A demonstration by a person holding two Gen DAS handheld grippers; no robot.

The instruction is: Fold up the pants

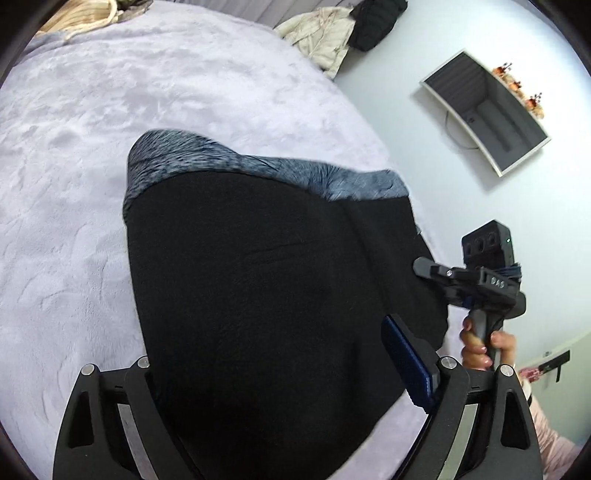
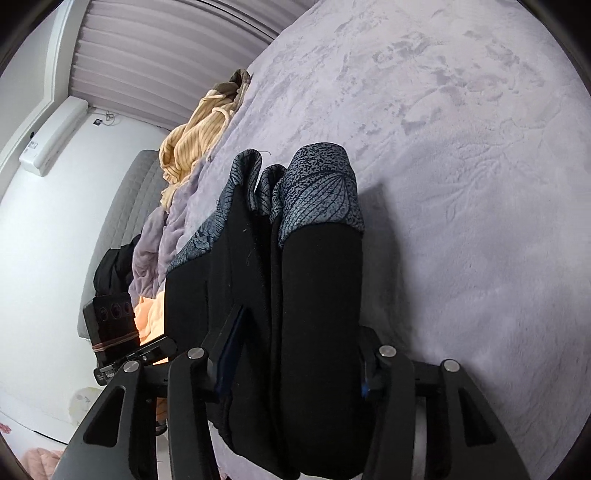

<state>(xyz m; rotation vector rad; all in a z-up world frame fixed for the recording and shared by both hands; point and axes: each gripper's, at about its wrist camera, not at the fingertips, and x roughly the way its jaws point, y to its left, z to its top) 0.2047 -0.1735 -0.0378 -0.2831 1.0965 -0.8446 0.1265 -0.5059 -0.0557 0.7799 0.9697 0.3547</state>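
Pants [image 1: 266,280] hang lengthwise, patterned cuffs far, clamped by left gripper [image 1: 295,376] and right gripper [image 2: 295,369].

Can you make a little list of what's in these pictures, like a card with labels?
place: purple fuzzy blanket
main thing: black pants with grey patterned band
left tongs: pants between the fingers
right tongs: bunched pants between the fingers
pants state: lifted, hanging in folds
nearby: yellow striped garment, beige jacket
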